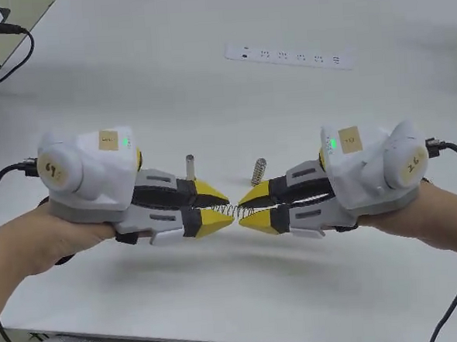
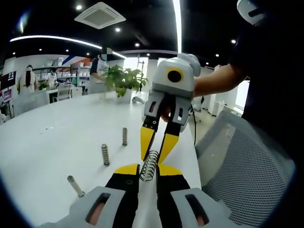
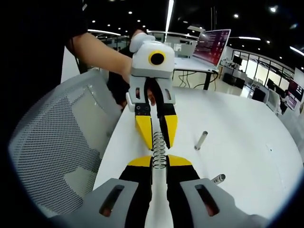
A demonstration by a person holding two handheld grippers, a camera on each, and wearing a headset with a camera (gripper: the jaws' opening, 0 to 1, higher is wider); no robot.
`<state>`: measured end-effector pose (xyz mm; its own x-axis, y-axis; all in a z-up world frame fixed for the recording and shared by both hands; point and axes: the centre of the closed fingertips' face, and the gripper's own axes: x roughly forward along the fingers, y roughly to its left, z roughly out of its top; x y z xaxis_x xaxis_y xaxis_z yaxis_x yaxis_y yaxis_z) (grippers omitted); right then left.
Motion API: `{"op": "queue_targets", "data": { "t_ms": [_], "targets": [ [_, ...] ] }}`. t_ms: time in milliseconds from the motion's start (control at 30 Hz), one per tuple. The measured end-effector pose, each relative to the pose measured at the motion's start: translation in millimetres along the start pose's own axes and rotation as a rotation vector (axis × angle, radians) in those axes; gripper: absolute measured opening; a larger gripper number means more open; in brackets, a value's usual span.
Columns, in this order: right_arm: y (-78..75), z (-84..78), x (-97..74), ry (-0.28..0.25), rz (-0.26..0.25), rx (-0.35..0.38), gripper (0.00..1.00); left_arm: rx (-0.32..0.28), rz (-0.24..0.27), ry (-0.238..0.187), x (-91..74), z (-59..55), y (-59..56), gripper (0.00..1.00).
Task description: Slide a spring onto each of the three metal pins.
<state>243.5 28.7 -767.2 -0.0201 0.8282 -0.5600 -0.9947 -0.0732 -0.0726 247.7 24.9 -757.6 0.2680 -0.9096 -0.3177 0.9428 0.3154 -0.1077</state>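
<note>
two hand-held grippers with white bodies and black-and-yellow jaws meet tip to tip over the white workbench (image 1: 244,294): left gripper (image 1: 215,208), right gripper (image 1: 250,207). one thin coiled steel spring (image 1: 232,211) is strung level between them, off the tabletop, and each gripper's jaws are pinched nearly closed on one end of it. three upright metal pins are on the bench. the bare pin (image 1: 190,167) is just behind the left jaws, the spring-sleeved pin (image 1: 258,170) is just behind the right jaws, and the second sleeved pin (image 2: 125,136) is farthest along in the left gripper view. all three stand apart from the held spring. a white power strip (image 1: 287,56) lies far back, a black cable (image 1: 16,56) at the top-left corner. the left hand (image 1: 39,241) and right hand (image 1: 425,217) wrap the gripper bodies, held level.
</note>
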Motion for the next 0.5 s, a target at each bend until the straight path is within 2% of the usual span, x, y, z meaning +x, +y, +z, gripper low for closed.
{"op": "queue_targets", "data": {
  "t_ms": [500],
  "targets": [
    [1.0, 4.5, -2.0, -0.015, 0.005, 0.005, 0.08, 0.012, -0.008, -0.011, -2.9, 4.3, -4.9, 0.03]
  ]
}}
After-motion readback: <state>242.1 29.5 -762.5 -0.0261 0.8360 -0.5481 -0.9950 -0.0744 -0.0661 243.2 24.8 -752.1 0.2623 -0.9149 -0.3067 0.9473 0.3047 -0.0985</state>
